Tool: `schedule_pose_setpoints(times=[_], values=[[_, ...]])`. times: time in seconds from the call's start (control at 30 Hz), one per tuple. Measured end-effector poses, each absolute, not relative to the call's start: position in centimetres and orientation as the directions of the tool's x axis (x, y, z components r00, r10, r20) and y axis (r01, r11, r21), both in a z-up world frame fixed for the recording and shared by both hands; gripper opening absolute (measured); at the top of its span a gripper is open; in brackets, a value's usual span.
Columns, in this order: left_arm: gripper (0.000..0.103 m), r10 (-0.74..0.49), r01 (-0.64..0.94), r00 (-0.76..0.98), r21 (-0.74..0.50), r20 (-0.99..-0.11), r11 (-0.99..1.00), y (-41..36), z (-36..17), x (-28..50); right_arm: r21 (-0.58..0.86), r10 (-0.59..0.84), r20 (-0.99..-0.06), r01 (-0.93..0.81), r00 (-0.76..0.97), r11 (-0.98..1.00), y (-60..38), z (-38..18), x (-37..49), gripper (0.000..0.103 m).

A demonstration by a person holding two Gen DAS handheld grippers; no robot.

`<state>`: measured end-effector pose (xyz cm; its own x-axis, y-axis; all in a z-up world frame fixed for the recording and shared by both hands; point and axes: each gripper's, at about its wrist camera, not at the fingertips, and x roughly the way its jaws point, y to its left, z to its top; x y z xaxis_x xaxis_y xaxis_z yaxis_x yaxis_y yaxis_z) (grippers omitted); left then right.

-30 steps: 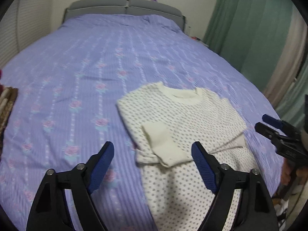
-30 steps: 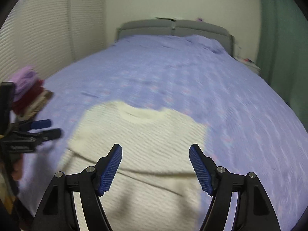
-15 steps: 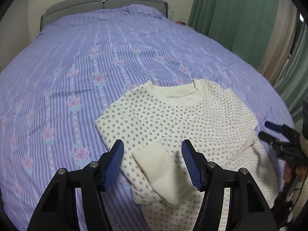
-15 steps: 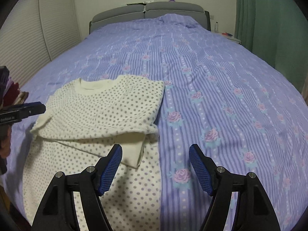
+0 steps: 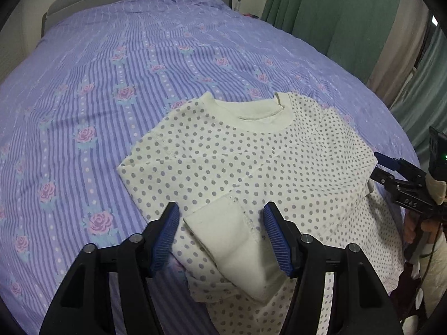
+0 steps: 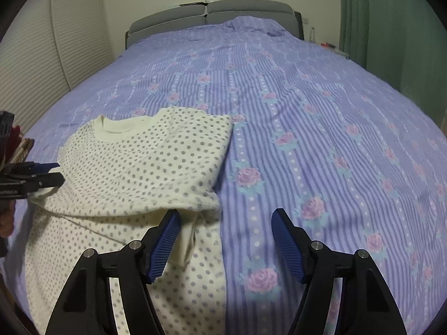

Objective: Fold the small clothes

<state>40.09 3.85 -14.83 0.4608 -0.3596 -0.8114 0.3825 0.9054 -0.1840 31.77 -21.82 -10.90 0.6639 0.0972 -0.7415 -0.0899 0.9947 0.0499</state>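
— Both grippers are being brought nearer the shirt (image 5: 251, 164), lying on the bed (image 5: 139, 55).
— Sleeves are being folded in; bottom fold remaining, judging. Left gripper (image 5: 220, 240) and right gripper (image 6: 226, 240) are being held wide, empty.

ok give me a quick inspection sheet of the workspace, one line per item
surface: bed cover, purple stripes with roses, lightly wrinkled
job's things: polka-dot top lies flat, both sleeves folded in over the body, plain cuff on top
clutter: stacked folded clothes at the bed's left edge
grippers: left claw open, either side of the cuff; right claw open over the top's right edge
cables: thin cable by the right claw's handle
surroundings: grey headboard, green curtains, slatted wall panels
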Motion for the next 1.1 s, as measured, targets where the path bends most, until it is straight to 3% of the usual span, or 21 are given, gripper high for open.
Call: schedule_pose_setpoints(times=[0.03,0.1,0.13,0.17,0.33,0.53,0.63,0.7,0.77,0.8,0.93,1.1], values=[[0.042,-0.361,0.374,0.462,-0.191,-0.81,0.907,4.0,-14.8,40.1,0.052,0.098,-0.738,-0.089,0.668,0.995,-21.8,-10.9,32.0,0.066],[0.03,-0.379,0.363,0.461,-0.22,-0.802,0.906,4.6,-14.5,40.0,0.072,0.104,-0.735,-0.076,0.67,0.995,-22.0,-11.0,32.2,0.06],[0.016,-0.389,0.361,0.459,-0.232,-0.798,0.903,4.7,-14.3,40.0,0.083,0.106,-0.732,-0.067,0.673,0.994,-22.3,-11.0,32.2,0.057],[0.012,-0.397,0.357,0.458,-0.245,-0.795,0.902,5.0,-14.1,39.9,0.09,0.108,-0.731,-0.061,0.674,0.994,-22.5,-11.0,32.3,0.055],[0.011,-0.403,0.35,0.512,-0.244,-0.759,0.905,5.1,-13.1,38.8,0.03,0.05,-0.729,-0.041,0.683,0.999,-22.4,-10.7,31.9,0.041],[0.011,-0.379,0.323,0.512,-0.236,-0.771,0.916,5.9,-14.2,38.4,-0.035,-0.033,-0.754,0.01,0.656,0.999,-22.1,-11.7,31.6,0.041],[0.012,-0.347,0.323,0.528,-0.195,-0.775,0.926,5.6,-14.6,37.8,-0.11,-0.125,-0.754,0.063,0.645,0.992,-22.6,-12.0,31.2,0.04],[0.02,-0.308,0.315,0.547,-0.149,-0.779,0.937,5.1,-14.5,37.6,-0.065,-0.096,-0.759,0.071,0.644,0.995,-23.4,-11.6,30.4,0.04],[0.046,-0.23,0.271,0.588,-0.079,-0.776,0.959,4.8,-13.6,37.0,-0.054,-0.104,-0.756,0.096,0.646,0.994,-23.9,-10.9,29.4,0.04],[0.051,-0.205,0.249,0.608,-0.061,-0.767,0.967,5.0,-13.2,36.6,-0.062,-0.118,-0.751,0.108,0.65,0.992,-24.1,-10.4,28.8,0.04],[0.056,-0.153,0.202,0.678,-0.018,-0.719,0.979,5.1,-10.7,32.7,-0.074,-0.15,-0.728,0.14,0.669,0.987,-24.3,-8.0,25.2,0.043],[0.058,-0.205,0.206,0.658,-0.088,-0.724,0.975,5.8,-9.3,27.3,-0.034,-0.12,-0.713,0.136,0.691,0.99,-23.8,-6.1,20.1,0.052]])
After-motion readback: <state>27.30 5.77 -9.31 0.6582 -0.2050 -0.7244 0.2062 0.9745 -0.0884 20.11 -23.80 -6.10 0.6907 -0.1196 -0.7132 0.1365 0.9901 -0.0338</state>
